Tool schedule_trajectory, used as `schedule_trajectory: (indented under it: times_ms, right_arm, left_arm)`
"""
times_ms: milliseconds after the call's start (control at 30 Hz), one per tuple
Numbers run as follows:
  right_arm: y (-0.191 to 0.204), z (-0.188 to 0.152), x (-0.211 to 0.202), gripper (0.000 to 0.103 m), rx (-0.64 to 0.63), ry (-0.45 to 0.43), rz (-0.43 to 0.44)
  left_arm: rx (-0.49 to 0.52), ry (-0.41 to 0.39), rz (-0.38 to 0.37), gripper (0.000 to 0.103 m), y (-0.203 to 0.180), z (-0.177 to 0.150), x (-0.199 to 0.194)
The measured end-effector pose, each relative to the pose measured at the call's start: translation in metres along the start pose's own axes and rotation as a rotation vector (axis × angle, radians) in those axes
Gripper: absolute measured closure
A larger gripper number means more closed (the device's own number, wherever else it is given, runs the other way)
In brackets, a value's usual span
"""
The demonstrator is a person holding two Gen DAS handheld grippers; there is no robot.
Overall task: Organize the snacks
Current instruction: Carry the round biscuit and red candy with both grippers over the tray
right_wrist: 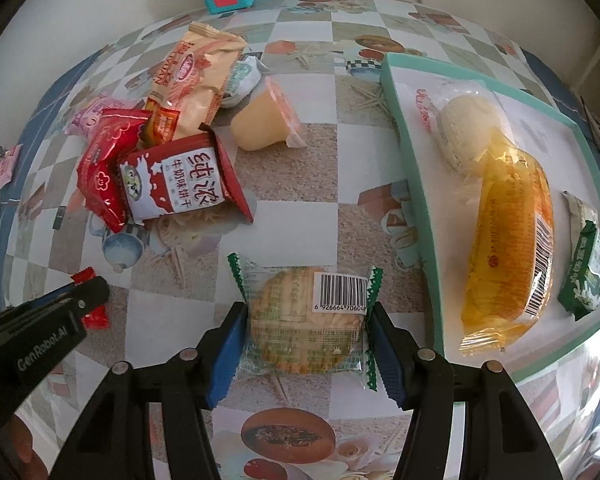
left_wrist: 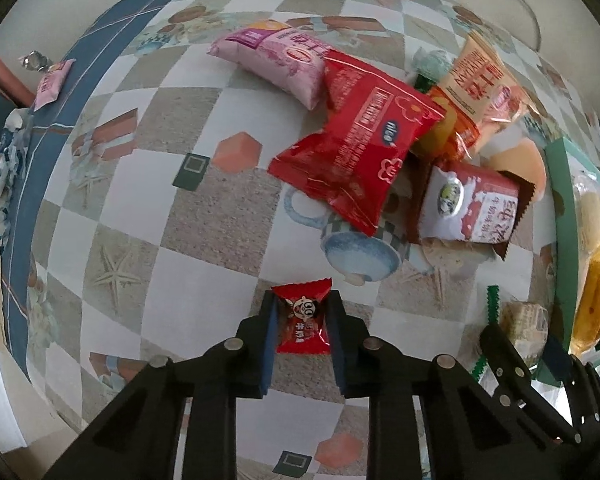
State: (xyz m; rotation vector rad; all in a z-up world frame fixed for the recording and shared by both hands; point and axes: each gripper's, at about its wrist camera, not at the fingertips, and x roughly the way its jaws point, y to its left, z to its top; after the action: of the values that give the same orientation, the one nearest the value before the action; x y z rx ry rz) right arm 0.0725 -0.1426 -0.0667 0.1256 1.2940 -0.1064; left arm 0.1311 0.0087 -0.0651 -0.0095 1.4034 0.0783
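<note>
**Both grippers loaded, tray waiting**

Left wrist view: the left gripper point(left_wrist: 302, 320) points straight down with its jaws drawn narrow onto a small red candy point(left_wrist: 303, 322), the blue pads pressing its two sides while it lies on the checkered tablecloth point(left_wrist: 204, 216). In the right wrist view, the right gripper point(right_wrist: 306, 334) holds a round biscuit in a clear wrapper point(right_wrist: 304, 324), barcode up, jaws about half wide and bearing on the sides of the pack.

Both grips look made, so the step in hand is most likely the lift and carry. The next move probably calls for raising each piece clear of the cloth and swinging it right, over the tray's near wall, without catching the wrapper's crimped green ends.

Beyond the jaws, a loose pile sits on the cloth: a big red packet point(left_wrist: 356, 152), a pink packet point(left_wrist: 272, 62), an orange packet point(right_wrist: 196, 84), a red-and-white biscuit pack point(right_wrist: 176, 184) and a jelly cup point(right_wrist: 264, 120) tipped on its side.

To the right stands the teal tray point(right_wrist: 410, 168). It already holds a pale round bun point(right_wrist: 466, 128), a long yellow cake point(right_wrist: 508, 248) overlapping it, and a green-and-white pack point(right_wrist: 588, 256) near the far wall.
</note>
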Motion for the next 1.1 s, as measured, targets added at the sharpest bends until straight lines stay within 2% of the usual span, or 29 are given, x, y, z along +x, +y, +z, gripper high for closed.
schedule_trajectory:
  times_ms: [333, 533, 1100]
  right_arm:
    - [-0.007, 0.002, -0.005, 0.042, 0.019, 0.006, 0.009]
    - [-0.012, 0.005, -0.012, 0.044, 0.032, 0.002, 0.031]
    - [-0.013, 0.011, -0.071, 0.044, 0.059, -0.133, 0.075]
  left_arm:
    - [-0.045, -0.038, 0.001, 0.083, 0.019, 0.005, -0.009]
    - [-0.055, -0.053, 0.001, 0.083, 0.031, -0.009, -0.028]
    - [-0.081, -0.141, 0.003, 0.083, 0.032, -0.010, -0.063]
